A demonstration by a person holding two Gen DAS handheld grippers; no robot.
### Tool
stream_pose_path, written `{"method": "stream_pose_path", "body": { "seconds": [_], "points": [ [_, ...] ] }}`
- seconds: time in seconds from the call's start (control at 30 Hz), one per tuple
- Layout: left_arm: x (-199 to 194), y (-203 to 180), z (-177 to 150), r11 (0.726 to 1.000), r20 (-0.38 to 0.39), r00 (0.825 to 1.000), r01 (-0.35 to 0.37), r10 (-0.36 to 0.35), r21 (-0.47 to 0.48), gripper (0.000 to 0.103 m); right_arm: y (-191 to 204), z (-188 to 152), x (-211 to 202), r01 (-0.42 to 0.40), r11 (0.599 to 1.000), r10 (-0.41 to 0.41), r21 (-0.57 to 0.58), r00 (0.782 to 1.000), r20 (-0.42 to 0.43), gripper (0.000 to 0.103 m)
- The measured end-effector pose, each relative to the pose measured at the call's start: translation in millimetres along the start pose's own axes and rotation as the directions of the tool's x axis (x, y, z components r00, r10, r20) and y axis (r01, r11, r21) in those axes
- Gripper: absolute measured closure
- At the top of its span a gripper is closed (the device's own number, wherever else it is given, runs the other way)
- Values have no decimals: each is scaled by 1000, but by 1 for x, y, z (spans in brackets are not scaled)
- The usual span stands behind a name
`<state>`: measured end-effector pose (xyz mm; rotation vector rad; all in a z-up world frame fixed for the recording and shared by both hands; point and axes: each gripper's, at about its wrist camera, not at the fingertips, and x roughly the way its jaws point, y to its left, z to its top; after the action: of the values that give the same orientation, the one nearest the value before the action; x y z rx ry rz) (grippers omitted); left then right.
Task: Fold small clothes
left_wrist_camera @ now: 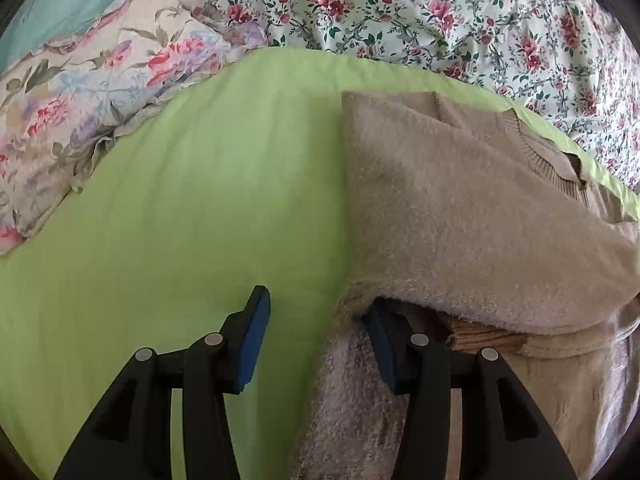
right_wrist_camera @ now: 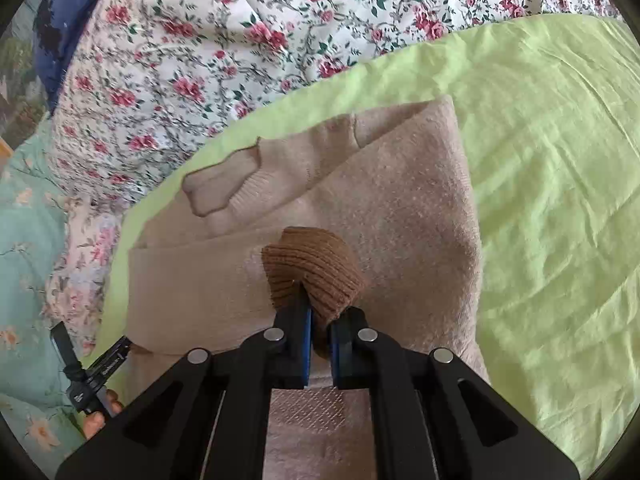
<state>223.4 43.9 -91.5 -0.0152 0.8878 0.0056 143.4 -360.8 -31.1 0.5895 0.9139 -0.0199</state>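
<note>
A beige fuzzy sweater [left_wrist_camera: 460,208] lies partly folded on a light green sheet [left_wrist_camera: 180,200]. My left gripper [left_wrist_camera: 316,312] is open at the sweater's left edge; its right finger [left_wrist_camera: 384,344] sits under a folded layer, its left finger [left_wrist_camera: 252,340] over bare sheet. In the right wrist view the sweater [right_wrist_camera: 400,208] shows its ribbed neckline [right_wrist_camera: 248,192]. My right gripper [right_wrist_camera: 320,320] is shut on the brown ribbed cuff [right_wrist_camera: 316,268] of a sleeve, held above the folded body.
A rose-print quilt [left_wrist_camera: 440,12] lies behind the green sheet, and a pastel floral pillow [left_wrist_camera: 80,100] at the left. In the right wrist view the other gripper's handle and a hand [right_wrist_camera: 92,392] show at the lower left, over teal floral bedding [right_wrist_camera: 24,240].
</note>
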Motion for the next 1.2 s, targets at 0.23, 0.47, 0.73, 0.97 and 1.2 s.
{"method": "stream_pose_path", "body": {
  "seconds": [0.23,0.47,0.73,0.97,1.2],
  "points": [
    [-1,0,-3,1000,6,1000,0,0,-15,53,-9,-4,-19,149,988,-151,32,986,76,89],
    [0,3,-3,999,3,1000,5,-5,-36,49,-2,-18,12,123,992,-123,-10,992,-3,80],
    [-19,-3,-13,999,-2,999,35,-35,-6,50,-7,-22,-16,135,991,-135,7,991,17,80],
    [-78,4,-64,986,-12,988,156,-156,54,50,11,-59,-60,60,998,-60,-36,998,-1,55],
    [-133,25,-132,971,-46,976,215,-211,102,42,16,-118,-105,-21,999,21,-29,1000,-9,44]
  ]
}}
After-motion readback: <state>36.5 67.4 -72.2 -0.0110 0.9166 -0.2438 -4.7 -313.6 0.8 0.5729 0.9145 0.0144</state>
